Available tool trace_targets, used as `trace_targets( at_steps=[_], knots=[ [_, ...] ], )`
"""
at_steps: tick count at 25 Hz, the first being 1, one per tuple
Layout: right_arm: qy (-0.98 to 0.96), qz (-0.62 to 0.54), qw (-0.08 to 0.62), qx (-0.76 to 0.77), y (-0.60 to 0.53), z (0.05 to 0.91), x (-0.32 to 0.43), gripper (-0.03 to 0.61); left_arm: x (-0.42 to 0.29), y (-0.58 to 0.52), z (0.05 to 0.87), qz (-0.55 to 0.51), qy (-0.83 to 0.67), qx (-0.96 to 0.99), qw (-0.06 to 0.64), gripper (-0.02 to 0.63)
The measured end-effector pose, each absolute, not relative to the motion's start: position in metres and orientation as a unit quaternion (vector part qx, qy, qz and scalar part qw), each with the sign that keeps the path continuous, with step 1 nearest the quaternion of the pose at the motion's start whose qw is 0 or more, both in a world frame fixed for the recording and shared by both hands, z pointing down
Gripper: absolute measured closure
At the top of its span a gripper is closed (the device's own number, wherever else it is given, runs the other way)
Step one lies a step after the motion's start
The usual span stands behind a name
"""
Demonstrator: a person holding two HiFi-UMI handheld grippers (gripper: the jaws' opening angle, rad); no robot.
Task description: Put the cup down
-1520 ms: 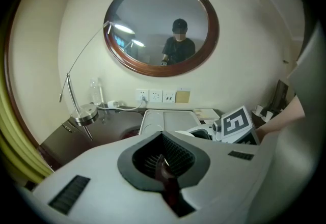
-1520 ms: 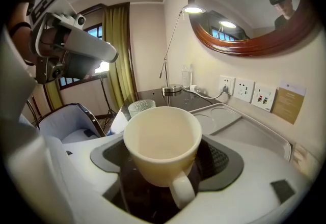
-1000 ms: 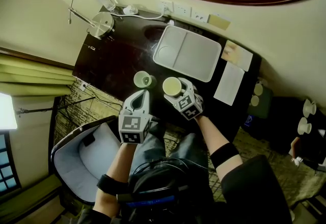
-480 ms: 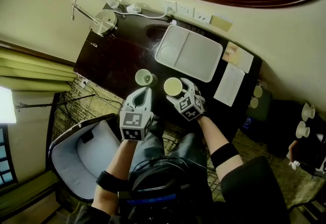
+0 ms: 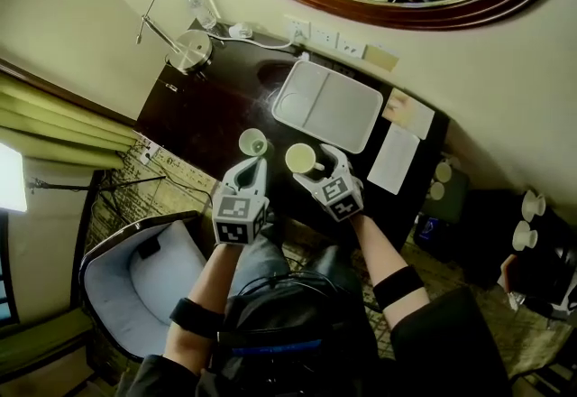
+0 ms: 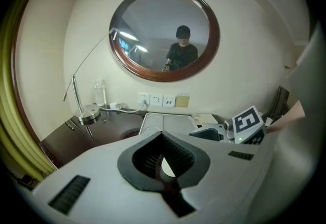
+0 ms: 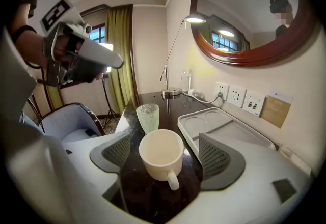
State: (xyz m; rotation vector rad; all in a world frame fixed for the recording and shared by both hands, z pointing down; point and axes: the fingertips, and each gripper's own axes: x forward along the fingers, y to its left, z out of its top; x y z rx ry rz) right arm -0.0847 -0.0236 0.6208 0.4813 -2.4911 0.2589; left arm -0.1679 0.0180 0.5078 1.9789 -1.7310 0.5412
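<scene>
A cream cup [image 7: 160, 154] stands upright on the dark table [image 7: 153, 202], its handle toward me. My right gripper [image 7: 163, 149] straddles it. The jaws have just been closing a little, and a gap still shows between each pad and the cup wall. From the head view, the cup [image 5: 303, 158] sits at the tips of the right gripper [image 5: 315, 162]. A ribbed green glass [image 5: 253, 143] stands to its left, just beyond my left gripper [image 5: 255, 166]. In its own view, the left gripper [image 6: 163, 164] is shut and empty.
A white tray [image 5: 329, 106] lies behind the cup, close to its right side in the right gripper view. A desk lamp [image 5: 191, 50], a bottle and wall sockets line the back. Papers [image 5: 394, 159] lie at the table's right end. A grey chair [image 5: 144, 269] stands lower left.
The head view has swung, so the table sits a little higher and more to the left. The right gripper stays around the cup and the left stays by the glass.
</scene>
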Motion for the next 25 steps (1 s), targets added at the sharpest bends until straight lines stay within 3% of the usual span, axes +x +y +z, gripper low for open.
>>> trace_targets(
  at_steps=[5,7,11,20,25],
  knots=[
    [-0.938,0.133,0.248,0.204,-0.024,0.572,-0.065,0.192,-0.153,0.021,0.494,0.180,-0.617,0.732,0.228,0.614],
    [-0.937,0.126,0.240,0.221,-0.025,0.553,-0.054,0.269,-0.149,0.022,0.488,0.176,-0.614,0.736,0.225,0.614],
    [-0.930,0.116,0.227,0.265,-0.030,0.524,-0.028,0.323,-0.146,0.023,0.482,0.172,-0.614,0.738,0.221,0.614],
    [-0.913,0.134,0.218,0.317,-0.028,0.515,0.034,0.498,-0.125,0.021,0.487,0.181,-0.599,0.749,0.217,0.614],
    [-0.904,0.157,0.202,0.343,-0.027,0.511,0.059,0.543,-0.113,0.019,0.480,0.183,-0.586,0.758,0.220,0.614]
  ],
)
